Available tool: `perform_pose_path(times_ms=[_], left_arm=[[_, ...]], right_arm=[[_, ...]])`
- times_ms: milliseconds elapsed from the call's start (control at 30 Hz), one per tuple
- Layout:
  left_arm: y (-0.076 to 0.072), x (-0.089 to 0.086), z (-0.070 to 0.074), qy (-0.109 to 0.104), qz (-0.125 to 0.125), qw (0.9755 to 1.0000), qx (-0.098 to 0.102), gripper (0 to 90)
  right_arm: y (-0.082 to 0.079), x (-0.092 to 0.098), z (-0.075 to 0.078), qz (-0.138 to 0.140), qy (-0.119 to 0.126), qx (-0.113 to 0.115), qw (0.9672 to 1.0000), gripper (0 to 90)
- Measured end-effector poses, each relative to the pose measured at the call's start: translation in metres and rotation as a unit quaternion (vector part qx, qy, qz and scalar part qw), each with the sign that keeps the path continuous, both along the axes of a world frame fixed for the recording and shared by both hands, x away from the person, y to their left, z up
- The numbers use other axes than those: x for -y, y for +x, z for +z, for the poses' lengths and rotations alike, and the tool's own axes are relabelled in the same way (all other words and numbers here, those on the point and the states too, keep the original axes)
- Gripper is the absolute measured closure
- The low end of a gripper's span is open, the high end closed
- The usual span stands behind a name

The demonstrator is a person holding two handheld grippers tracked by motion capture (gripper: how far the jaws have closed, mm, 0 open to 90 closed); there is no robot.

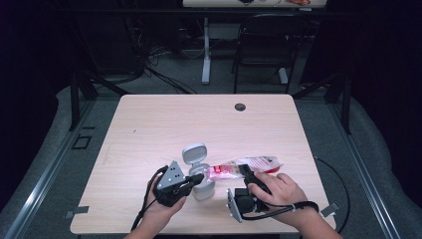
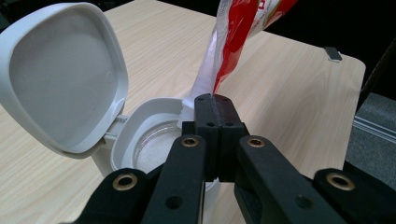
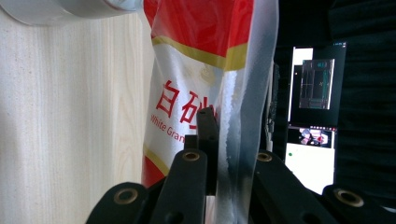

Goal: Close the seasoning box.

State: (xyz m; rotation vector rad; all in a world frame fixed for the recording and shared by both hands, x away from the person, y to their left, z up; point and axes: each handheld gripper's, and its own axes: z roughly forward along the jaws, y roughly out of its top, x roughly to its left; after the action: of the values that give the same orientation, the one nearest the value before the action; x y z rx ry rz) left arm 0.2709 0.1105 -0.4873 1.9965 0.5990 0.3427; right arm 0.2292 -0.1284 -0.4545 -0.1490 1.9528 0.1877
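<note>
Right tongs (image 3: 212,140) clamp sugar bag (image 3: 196,70), hiding print; left tongs (image 2: 215,116) pinch bag's corner over open white jar (image 2: 140,135); bag top cut off.

- My red-and-white sugar bag (image 1: 244,167) hangs stretched between my two claws, its torn white corner over the jar's mouth
- My white jar (image 1: 203,188) stands upright on the table, hinged lid (image 1: 194,153) flipped open
</note>
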Motion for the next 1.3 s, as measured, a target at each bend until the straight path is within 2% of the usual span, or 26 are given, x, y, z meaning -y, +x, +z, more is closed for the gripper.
perform_pose_path(times_ms=[300, 333, 533, 567, 600, 900, 967, 1033, 1100, 1233, 1300], left_arm=[[0.0, -0.001, 0.002, -0.003, 0.001, 1.0, 0.002, 90.0], [0.0, -0.001, 0.002, -0.005, 0.002, 1.0, 0.002, 90.0], [-0.002, -0.002, 0.003, -0.009, -0.001, 1.0, 0.002, 90.0], [-0.002, -0.001, 0.003, -0.008, -0.002, 1.0, 0.003, 90.0], [-0.002, 0.0, 0.003, -0.005, -0.003, 1.0, 0.003, 90.0], [-0.001, -0.002, -0.001, -0.008, 0.003, 1.0, -0.001, 90.0], [0.0, -0.004, -0.001, -0.008, 0.006, 0.9999, -0.002, 90.0], [0.0, -0.006, -0.002, -0.011, 0.011, 0.9999, -0.003, 90.0], [0.001, -0.007, -0.003, -0.01, 0.011, 0.9999, -0.004, 90.0], [0.001, -0.008, -0.006, -0.007, 0.013, 0.9999, -0.007, 90.0], [0.002, -0.009, -0.007, -0.007, 0.015, 0.9998, -0.01, 90.0]], right_arm=[[0.001, 0.005, -0.006, -0.009, 0.038, -0.009, 0.9992, 89.0], [0.002, 0.006, -0.008, -0.01, 0.051, -0.012, 0.9985, 89.0], [0.003, 0.012, -0.015, -0.026, 0.074, -0.017, 0.9967, 89.1], [0.003, 0.014, -0.015, -0.026, 0.083, -0.014, 0.9961, 89.2], [0.003, 0.016, -0.015, -0.027, 0.102, -0.019, 0.9943, 89.1], [0.001, 0.022, -0.021, -0.04, 0.138, -0.041, 0.9888, 89.2], [0.0, 0.025, -0.02, -0.044, 0.15, -0.051, 0.9864, 89.2], [0.0, 0.027, -0.021, -0.039, 0.177, -0.057, 0.9818, 89.2], [-0.002, 0.028, -0.021, -0.038, 0.186, -0.06, 0.9801, 89.2], [-0.005, 0.028, -0.019, -0.04, 0.182, -0.06, 0.9806, 89.2], [-0.006, 0.028, -0.02, -0.036, 0.193, -0.062, 0.9787, 89.2]])
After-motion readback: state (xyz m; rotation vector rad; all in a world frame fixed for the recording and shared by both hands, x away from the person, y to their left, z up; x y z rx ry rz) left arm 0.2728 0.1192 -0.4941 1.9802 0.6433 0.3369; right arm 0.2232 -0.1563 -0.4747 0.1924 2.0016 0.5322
